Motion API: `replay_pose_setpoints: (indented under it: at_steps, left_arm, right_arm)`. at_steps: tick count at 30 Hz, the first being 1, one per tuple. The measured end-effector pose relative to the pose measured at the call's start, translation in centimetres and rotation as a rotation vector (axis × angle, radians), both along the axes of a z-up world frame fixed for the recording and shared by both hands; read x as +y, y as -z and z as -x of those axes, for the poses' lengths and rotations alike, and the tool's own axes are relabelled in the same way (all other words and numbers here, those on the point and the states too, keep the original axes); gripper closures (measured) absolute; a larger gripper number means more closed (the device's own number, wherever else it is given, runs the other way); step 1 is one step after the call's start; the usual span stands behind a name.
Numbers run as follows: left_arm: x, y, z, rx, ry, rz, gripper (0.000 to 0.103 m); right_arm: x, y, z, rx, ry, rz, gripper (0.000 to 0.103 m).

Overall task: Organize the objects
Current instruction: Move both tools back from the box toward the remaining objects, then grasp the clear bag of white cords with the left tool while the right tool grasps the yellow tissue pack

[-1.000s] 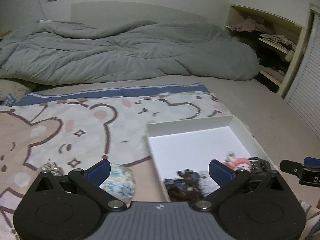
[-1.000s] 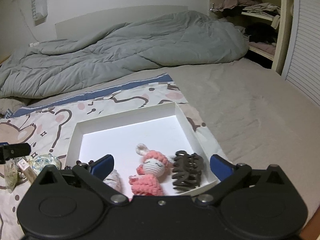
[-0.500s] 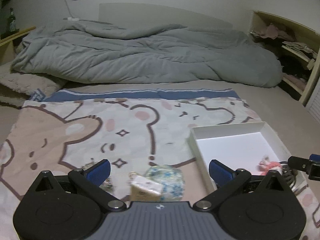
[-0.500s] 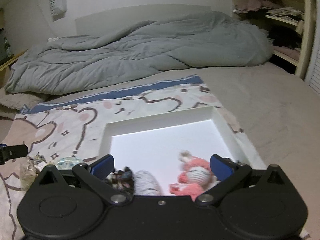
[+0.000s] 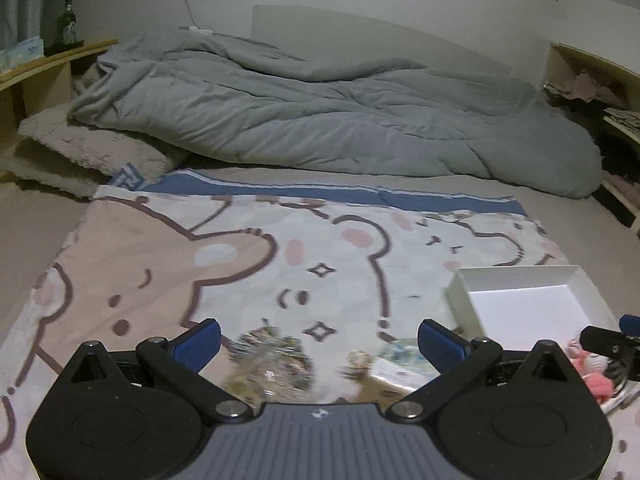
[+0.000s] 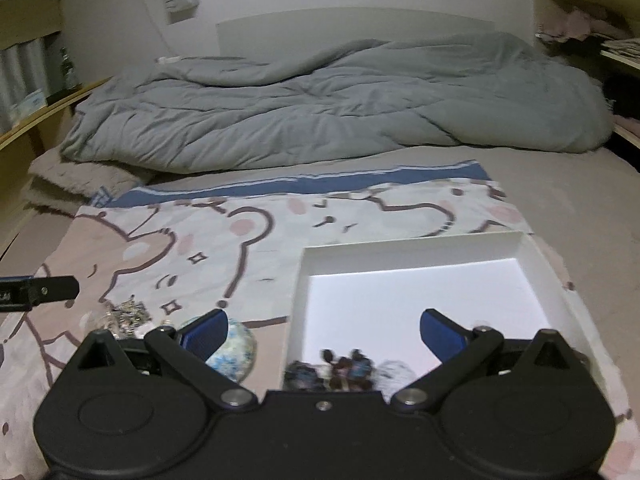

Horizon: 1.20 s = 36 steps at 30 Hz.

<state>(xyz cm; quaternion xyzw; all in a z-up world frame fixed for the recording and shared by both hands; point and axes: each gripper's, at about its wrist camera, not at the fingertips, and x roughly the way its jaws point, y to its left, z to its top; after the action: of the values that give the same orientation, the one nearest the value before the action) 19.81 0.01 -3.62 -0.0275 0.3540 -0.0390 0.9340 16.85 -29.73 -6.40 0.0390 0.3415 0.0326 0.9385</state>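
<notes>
A white open box point(image 6: 416, 264) lies on a bear-print blanket point(image 6: 168, 248); it also shows in the left wrist view point(image 5: 520, 280). Inside it are a dark scrunchie point(image 6: 340, 370) and a pink crochet doll point(image 5: 592, 368). Left of the box lie a blue floral round object point(image 6: 236, 350), a small yellowish bottle point(image 5: 360, 364) and a glittery hair accessory point(image 5: 272, 356). My left gripper point(image 5: 318, 338) is open and empty above the glittery accessory. My right gripper point(image 6: 324, 330) is open and empty over the box's left edge.
A rumpled grey duvet point(image 5: 320, 120) covers the far half of the bed. Shelves with clothes point(image 5: 592, 88) stand at the right. A wooden ledge with a bottle point(image 5: 68, 20) runs along the left wall.
Both grippers have swung to the left. The left one moved from beside the box to over the loose items. The right one moved from the doll to the box's left edge.
</notes>
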Motion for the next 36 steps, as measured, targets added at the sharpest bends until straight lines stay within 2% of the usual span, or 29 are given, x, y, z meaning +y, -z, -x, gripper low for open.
replay_pose_setpoints:
  at_steps: [6,11,24,31,36]
  left_arm:
    - [1.7,1.4,-0.8,0.003,0.013,-0.078,0.000]
    - [3.1,3.0,-2.0,0.063,-0.017,-0.089,0.000]
    - [4.5,7.1,-6.1,0.202,-0.118,0.033,0.000]
    - [5.2,9.4,-7.3,0.295,-0.165,0.032,0.000]
    - [6.3,9.7,-6.7,0.336,-0.144,0.069,0.000]
  right_arm:
    - [2.6,0.6,-1.0,-0.009,-0.062,-0.007,0.000]
    - [4.4,1.3,-2.0,0.003,-0.086,-0.034,0.000]
    - [7.3,4.4,-5.5,0.074,-0.100,0.003,0.000]
    - [8.1,6.2,-6.8,0.116,-0.089,-0.005,0.000]
    - [8.9,7.3,-7.4,0.139,-0.089,0.003,0.000]
